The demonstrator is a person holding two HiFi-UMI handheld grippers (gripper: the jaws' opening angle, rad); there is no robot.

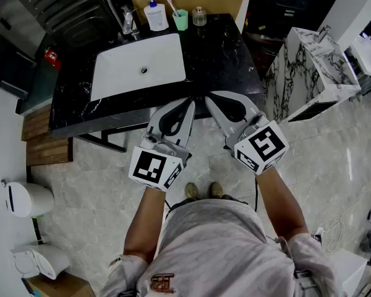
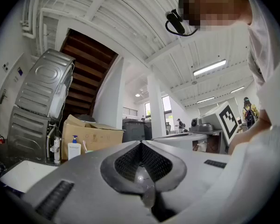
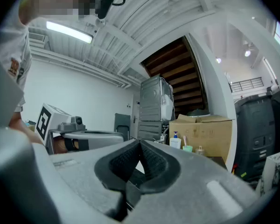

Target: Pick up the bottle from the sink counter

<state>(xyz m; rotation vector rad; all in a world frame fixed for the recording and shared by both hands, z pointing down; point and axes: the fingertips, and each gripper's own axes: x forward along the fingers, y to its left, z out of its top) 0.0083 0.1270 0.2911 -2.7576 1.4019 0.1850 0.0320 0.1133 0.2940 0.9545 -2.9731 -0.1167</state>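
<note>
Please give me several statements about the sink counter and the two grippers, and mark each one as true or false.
1. The pump bottle stands on the counter behind the sink. True.
2. The left gripper holds the pump bottle. False: its jaws are together and empty.
3. A toothbrush stands in the green cup. True.
4. The right gripper is wide open. False: its jaws are shut on nothing.
5. The green cup stands left of the pump bottle in the head view. False: it stands right of it.
</note>
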